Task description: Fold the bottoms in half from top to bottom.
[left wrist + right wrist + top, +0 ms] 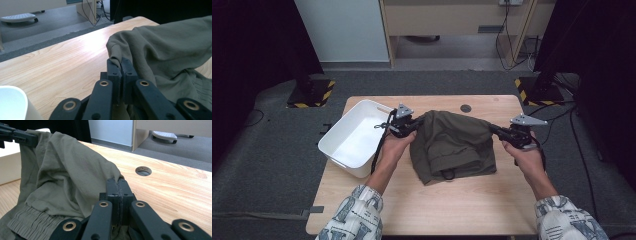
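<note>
Currently the olive garment (452, 145) sits at the centre of the high view, its upper edge lifted between both hands, its lower part bunched on the table (472, 205); left tongs (410, 125) pinched tight on the upper-left corner of the cloth; right tongs (498, 131) likewise closed on the upper-right corner, fabric squeezed between the pads in both gripper views. White bin (352, 137) stands at the left of the frame, just beside the left hand. Risks, as judged: only a thin fold is caught in each pinch, so a hard pull apart could slip a corner free; the drawstring loop (447, 174) at the lower hem could snag or drag. No brand, label or writing readable anywhere.
</note>
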### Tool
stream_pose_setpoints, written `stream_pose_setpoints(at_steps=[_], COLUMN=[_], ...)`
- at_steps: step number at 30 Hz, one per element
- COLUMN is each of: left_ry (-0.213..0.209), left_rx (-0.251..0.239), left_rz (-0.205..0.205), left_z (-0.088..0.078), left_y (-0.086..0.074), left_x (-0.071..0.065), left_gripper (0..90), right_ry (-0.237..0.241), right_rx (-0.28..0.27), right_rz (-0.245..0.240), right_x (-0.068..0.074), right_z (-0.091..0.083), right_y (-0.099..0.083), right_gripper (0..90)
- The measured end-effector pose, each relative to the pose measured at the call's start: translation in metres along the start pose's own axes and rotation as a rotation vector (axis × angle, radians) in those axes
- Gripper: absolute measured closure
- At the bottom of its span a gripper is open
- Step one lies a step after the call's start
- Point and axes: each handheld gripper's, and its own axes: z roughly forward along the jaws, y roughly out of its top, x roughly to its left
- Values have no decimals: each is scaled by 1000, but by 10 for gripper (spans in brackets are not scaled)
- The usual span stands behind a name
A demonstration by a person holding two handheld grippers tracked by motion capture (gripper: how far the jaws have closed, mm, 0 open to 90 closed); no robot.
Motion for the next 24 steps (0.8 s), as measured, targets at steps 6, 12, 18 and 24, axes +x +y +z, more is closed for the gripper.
stream_pose_setpoints(at_steps=[6, 12, 18, 24], left_ry=[6, 4, 2, -20], left_rx=[2, -7, -33, -11], left_rz=[14, 29, 69, 103], left_z=[1, 2, -1, -5], left_y=[10, 23, 36, 11], left_x=[-3, -8, -14, -18], left_gripper=[867, 867, 867, 866], right_ry=[-13, -17, -23, -5], right_rx=[-9, -22, -53, -19], right_rz=[-21, -29, -25, -40], right_x=[4, 6, 5, 10], right_z=[-2, -5, -15, -16], right_y=[5, 10, 19, -1], right_gripper=[900, 900, 900, 900])
